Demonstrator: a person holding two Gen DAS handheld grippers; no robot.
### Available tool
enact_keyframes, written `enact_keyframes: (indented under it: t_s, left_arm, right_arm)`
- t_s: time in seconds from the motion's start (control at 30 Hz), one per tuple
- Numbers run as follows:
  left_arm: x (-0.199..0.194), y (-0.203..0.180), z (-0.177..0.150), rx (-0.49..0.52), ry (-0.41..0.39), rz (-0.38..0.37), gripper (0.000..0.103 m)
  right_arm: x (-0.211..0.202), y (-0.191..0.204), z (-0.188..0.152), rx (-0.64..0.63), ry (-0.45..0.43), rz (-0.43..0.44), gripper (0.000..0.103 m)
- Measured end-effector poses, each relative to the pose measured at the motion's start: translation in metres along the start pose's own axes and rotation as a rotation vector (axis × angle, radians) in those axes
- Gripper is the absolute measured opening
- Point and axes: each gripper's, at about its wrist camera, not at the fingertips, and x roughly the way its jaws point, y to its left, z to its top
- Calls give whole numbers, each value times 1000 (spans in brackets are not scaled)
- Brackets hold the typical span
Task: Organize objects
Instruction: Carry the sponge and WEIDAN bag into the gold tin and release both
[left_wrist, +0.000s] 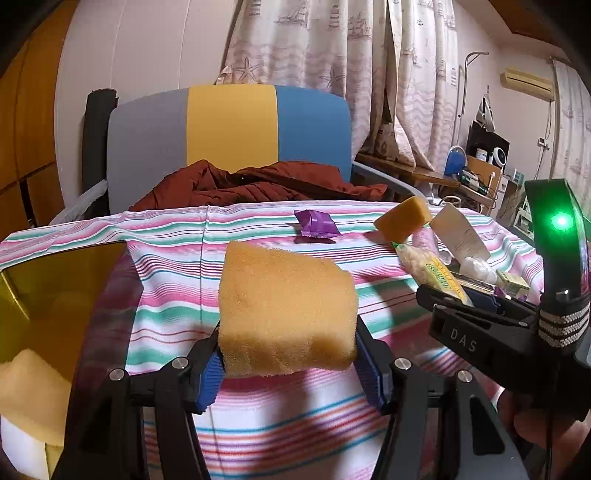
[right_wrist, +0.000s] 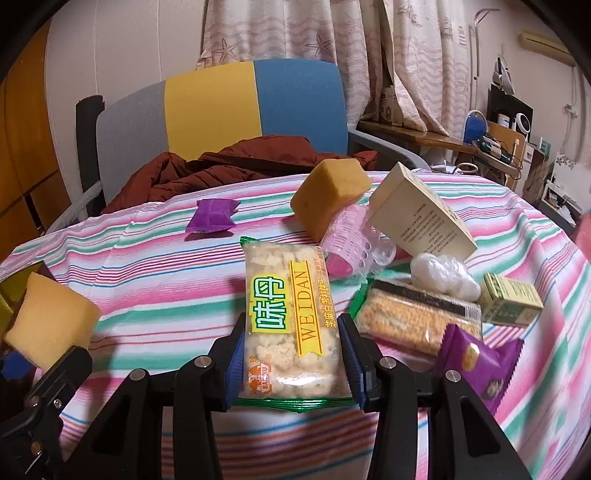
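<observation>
We've got the left hand-held gripper (left_wrist: 288, 365) clamped on a yellow sponge (left_wrist: 286, 314), long axis crosswise, above the striped surface (left_wrist: 166, 240). Right hand-held gripper (right_wrist: 291, 365) grips the snack packet (right_wrist: 291, 325), long axis pointing away. Chair (right_wrist: 221, 107) and curtains (right_wrist: 295, 29) behind. Only the right view shows the pink curler (right_wrist: 345, 236).

Warm indoor light fills both my views, bright enough to read colours. In the left wrist view a green LED (left_wrist: 561, 221) glares at the right edge, blooming over its housing. Soft shadows fall on the striped tablecloth (left_wrist: 177, 258) at centre and bottom. Fisheye bending curves the curtain (right_wrist: 280, 33) and walls, with black vignetting in the corners. The far shelves at upper right look slightly soft, perhaps from compression.
</observation>
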Motion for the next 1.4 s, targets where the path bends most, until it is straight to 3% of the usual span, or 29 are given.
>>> enact_keyframes:
  t_s: [0.37,0.67,0.83,1.17,1.4]
  left_arm:
    - [-31,11,-15,-39,-9,-29,62]
    - [-80,17,-29,-29,-34,-124,62]
    - [-111,39,-26,-70,-81,-128,62]
    - [-141,123,-16,-268,-112,-39,62]
    - [-135,187,-3,-331,-96,60,62]
  right_arm:
    - [-23,6,-25,30,3,30,47]
    - [-36,5,-49,112,34,67,46]
    - [-49,21,-52,151,42,164,46]
    - [-77,109,-27,22,18,366,46]
    - [-72,191,5,-105,51,489,47]
